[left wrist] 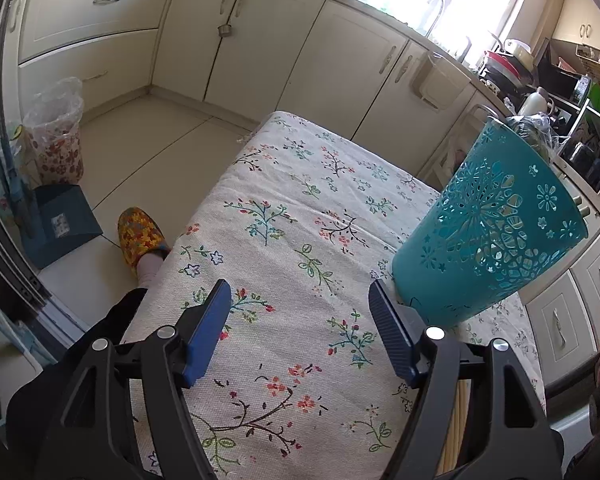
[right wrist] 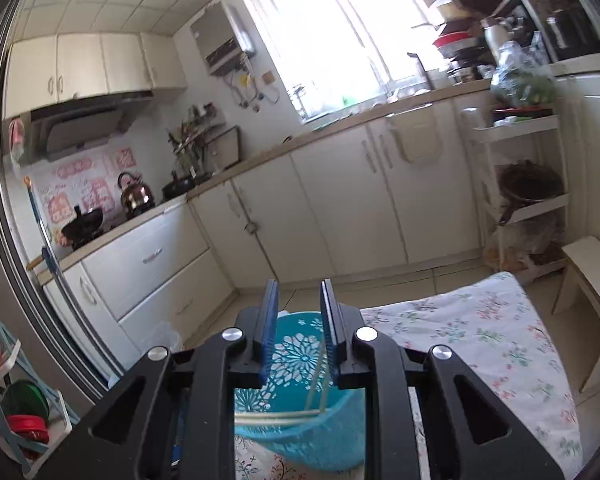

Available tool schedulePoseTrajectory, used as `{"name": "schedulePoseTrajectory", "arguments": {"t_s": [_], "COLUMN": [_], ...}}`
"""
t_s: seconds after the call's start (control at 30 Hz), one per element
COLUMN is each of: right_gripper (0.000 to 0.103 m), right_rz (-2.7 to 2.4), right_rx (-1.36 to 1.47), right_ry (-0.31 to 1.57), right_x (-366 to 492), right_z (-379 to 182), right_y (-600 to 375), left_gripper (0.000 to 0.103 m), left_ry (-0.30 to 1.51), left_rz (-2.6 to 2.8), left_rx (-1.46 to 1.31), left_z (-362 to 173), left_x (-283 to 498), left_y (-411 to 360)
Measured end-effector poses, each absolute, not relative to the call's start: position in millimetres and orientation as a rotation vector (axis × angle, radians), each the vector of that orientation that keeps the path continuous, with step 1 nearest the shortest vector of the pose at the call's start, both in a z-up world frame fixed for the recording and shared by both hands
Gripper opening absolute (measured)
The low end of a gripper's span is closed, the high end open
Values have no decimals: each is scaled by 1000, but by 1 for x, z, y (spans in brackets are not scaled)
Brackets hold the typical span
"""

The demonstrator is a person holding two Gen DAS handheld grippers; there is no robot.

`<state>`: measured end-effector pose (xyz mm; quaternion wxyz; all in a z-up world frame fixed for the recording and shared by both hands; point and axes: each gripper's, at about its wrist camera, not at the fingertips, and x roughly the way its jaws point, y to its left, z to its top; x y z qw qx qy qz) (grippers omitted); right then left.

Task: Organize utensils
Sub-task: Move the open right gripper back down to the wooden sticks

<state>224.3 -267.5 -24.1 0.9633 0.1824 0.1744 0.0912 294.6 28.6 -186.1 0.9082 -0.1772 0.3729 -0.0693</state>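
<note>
A teal perforated utensil holder [left wrist: 488,236] stands on the floral tablecloth [left wrist: 292,240] just right of my left gripper [left wrist: 300,308], which is open and empty above the cloth. In the right wrist view the same holder [right wrist: 300,400] sits below my right gripper [right wrist: 299,304]. Pale chopsticks [right wrist: 284,416] lie across the holder's rim and lean inside it. The right jaws stand a little apart with nothing between them. More pale chopsticks [left wrist: 458,420] show under the left gripper's right arm.
Cream kitchen cabinets [left wrist: 260,52] run along the far walls. A lined bin [left wrist: 56,136] and a blue dustpan [left wrist: 60,224] stand on the floor at left, near a foot in a yellow slipper [left wrist: 140,236]. A white shelf rack [right wrist: 520,184] stands at right.
</note>
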Motion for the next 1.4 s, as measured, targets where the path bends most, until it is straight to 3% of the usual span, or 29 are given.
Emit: {"name": "schedulePoseTrajectory", "arguments": {"t_s": [0.1, 0.2, 0.3, 0.4, 1.0, 1.4], "right_gripper": [22, 22, 15, 14, 11, 11], "right_rz": [133, 148, 177, 167, 143, 140], "right_rx": [378, 317, 273, 255, 66, 211], "right_ry": [415, 642, 834, 909, 963, 930], "right_x": [193, 177, 172, 179, 187, 169], "right_z": [-41, -89, -141, -165, -178, -179], "right_y": [-271, -251, -230, -221, -212, -257], "left_gripper": [68, 68, 69, 69, 70, 70], "left_ry": [768, 768, 769, 770, 760, 887], "left_rz": [-143, -143, -143, -142, -162, -395], "left_rx": [-364, -361, -358, -357, -319, 45], "left_z": [-186, -186, -186, -186, -184, -183], "left_x": [294, 295, 294, 294, 293, 258], "left_y": [28, 28, 28, 28, 23, -79]}}
